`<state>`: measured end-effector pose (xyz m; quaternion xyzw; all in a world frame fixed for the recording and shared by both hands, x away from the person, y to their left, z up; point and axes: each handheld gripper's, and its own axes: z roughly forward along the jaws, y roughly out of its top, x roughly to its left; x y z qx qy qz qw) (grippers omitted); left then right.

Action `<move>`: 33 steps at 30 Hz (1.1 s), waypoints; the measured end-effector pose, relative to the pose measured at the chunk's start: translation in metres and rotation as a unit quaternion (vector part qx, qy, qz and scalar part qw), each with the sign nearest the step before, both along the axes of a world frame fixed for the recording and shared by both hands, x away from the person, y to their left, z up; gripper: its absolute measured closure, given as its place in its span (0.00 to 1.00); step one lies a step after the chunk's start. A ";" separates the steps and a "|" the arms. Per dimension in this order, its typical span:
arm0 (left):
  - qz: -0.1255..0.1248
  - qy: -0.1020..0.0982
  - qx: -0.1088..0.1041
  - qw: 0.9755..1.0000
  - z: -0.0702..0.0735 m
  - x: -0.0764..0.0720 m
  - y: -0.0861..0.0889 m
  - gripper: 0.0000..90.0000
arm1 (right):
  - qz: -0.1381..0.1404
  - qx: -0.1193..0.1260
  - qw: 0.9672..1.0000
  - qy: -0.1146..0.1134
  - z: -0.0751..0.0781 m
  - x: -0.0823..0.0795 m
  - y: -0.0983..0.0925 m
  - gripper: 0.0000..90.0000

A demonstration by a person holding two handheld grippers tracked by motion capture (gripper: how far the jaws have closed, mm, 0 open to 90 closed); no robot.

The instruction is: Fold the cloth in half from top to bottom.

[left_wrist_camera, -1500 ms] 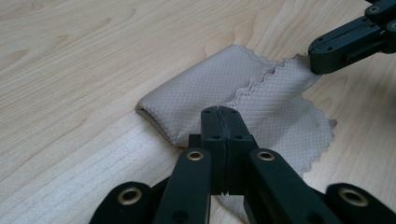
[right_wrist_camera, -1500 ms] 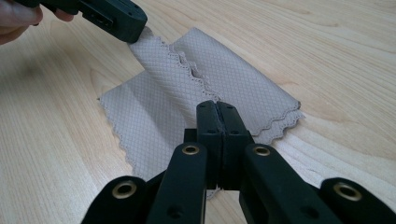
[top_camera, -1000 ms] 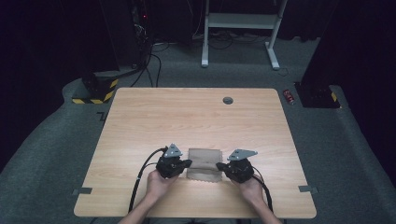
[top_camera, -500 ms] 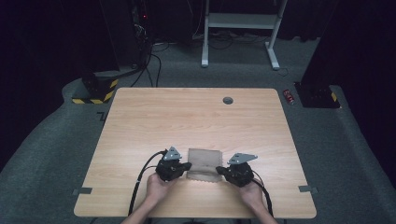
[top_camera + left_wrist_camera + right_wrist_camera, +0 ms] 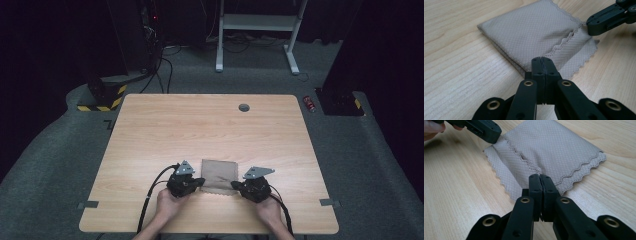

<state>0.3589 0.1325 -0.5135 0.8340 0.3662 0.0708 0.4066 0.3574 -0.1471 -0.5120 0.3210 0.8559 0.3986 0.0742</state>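
A beige cloth [image 5: 219,172] with scalloped edges lies folded on the wooden table [image 5: 200,130] near its front edge. My left gripper [image 5: 202,181] is shut on the cloth's near left corner; in the left gripper view its jaws [image 5: 541,61] meet on the cloth's [image 5: 531,32] top layer. My right gripper [image 5: 234,185] pinches the near right corner. In the right gripper view its jaws [image 5: 540,178] hold the cloth's [image 5: 554,147] top layer and have just eased open a trifle. Each view shows the other gripper's tip, the right gripper [image 5: 590,26] and the left gripper [image 5: 495,136], on the slightly lifted top layer.
A round grommet [image 5: 244,107] sits near the table's far edge. On the floor beyond stand a white desk frame [image 5: 260,25], a yellow-black striped base [image 5: 102,102] and a red can [image 5: 310,103]. Cables trail from both grippers toward the front edge.
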 end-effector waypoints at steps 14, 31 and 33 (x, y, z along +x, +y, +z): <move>0.008 -0.010 -0.025 1.000 0.018 0.005 0.004 0.79 | -0.007 0.041 0.999 0.001 0.017 -0.004 -0.008 0.85; -0.003 -0.010 0.054 0.998 -0.001 -0.007 -0.003 0.68 | -0.009 -0.053 0.998 -0.015 -0.003 -0.010 0.009 0.77; -0.001 -0.016 0.055 0.998 -0.002 -0.011 -0.001 0.68 | -0.007 -0.056 0.998 -0.024 -0.004 -0.014 0.007 0.76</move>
